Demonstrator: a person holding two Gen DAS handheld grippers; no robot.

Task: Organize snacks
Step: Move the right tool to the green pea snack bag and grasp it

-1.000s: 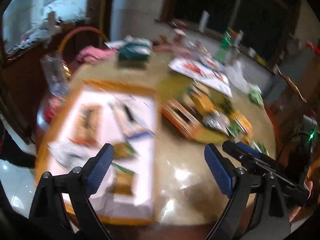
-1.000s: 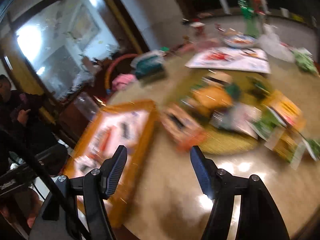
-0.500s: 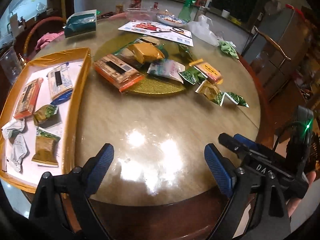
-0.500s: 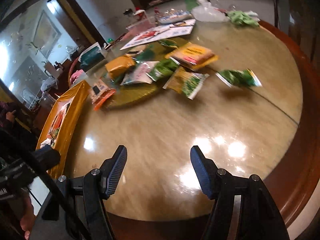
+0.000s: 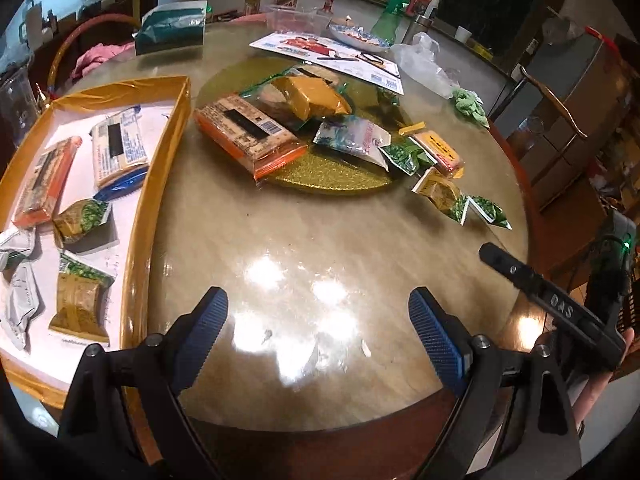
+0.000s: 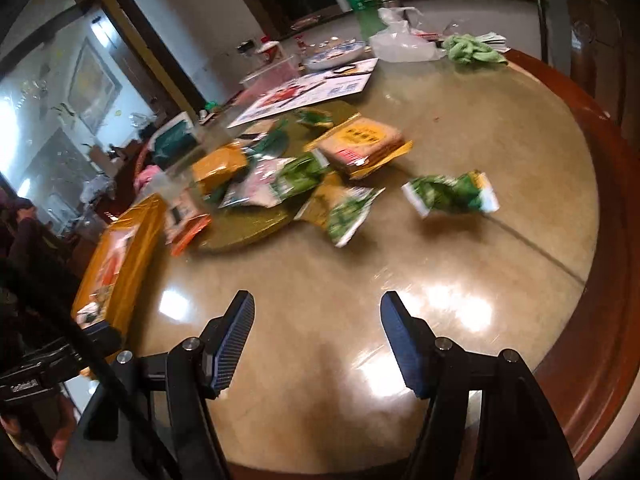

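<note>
Both sets of fingers are released, nothing between them: the left gripper (image 5: 318, 332) and the right gripper (image 6: 316, 340) each hang over bare, glossy surface (image 5: 304, 240) near its front edge. Over the last second both views have swung from a blurred look at the tray side to a steadier look down at the middle of the round top, and the motion has mostly settled. I read this as the approach ending, with no snack yet chosen.

From the left fingers, the gold-rimmed tray (image 5: 160, 168) lies at ten o'clock, already holding several packets: an orange bar, a blue-ended pack, small green-and-gold pouches. At twelve o'clock sits the glittery gold turntable (image 5: 332, 176) with an orange cracker pack (image 5: 248, 136) overhanging its rim, a yellow pouch and a pale printed bag behind it.

From the right fingers, a green pea packet (image 6: 452, 194) lies alone at one o'clock, crinkled and light, likely the easiest pick.
</note>
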